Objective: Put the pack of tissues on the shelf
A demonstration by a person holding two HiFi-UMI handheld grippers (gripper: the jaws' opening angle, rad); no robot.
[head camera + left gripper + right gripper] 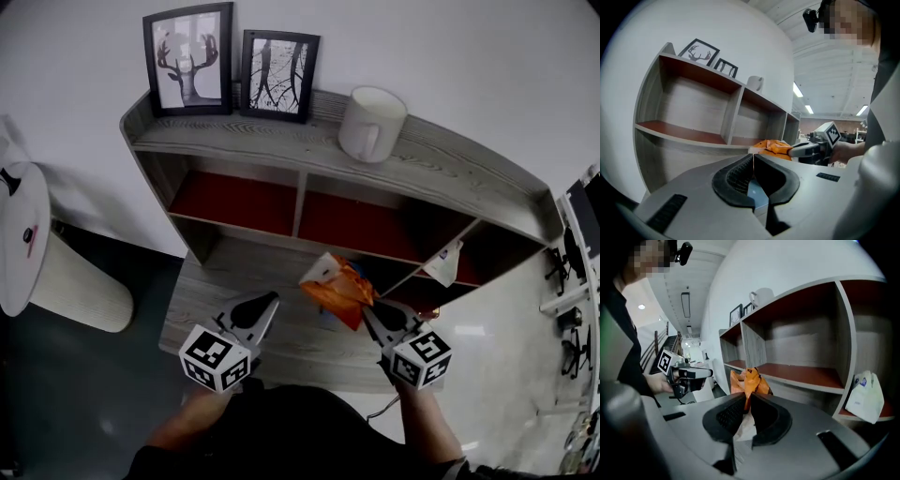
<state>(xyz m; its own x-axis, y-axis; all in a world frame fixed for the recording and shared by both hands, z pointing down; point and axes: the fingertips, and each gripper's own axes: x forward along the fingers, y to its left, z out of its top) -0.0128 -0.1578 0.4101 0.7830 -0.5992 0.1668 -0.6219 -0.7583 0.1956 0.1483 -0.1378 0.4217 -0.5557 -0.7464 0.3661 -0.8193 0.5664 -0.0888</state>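
The person wears a black top, and a small black camera is mounted at the head. The left gripper and right gripper have smooth pale grey bodies with ribbed black jaw pads. Each carries a white cube printed with black square markers.

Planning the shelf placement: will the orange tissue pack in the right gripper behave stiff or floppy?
Probably floppy: the orange tissue pack looks crumpled where the right gripper pinches it. Likely light, since a pinch on one edge carries it.
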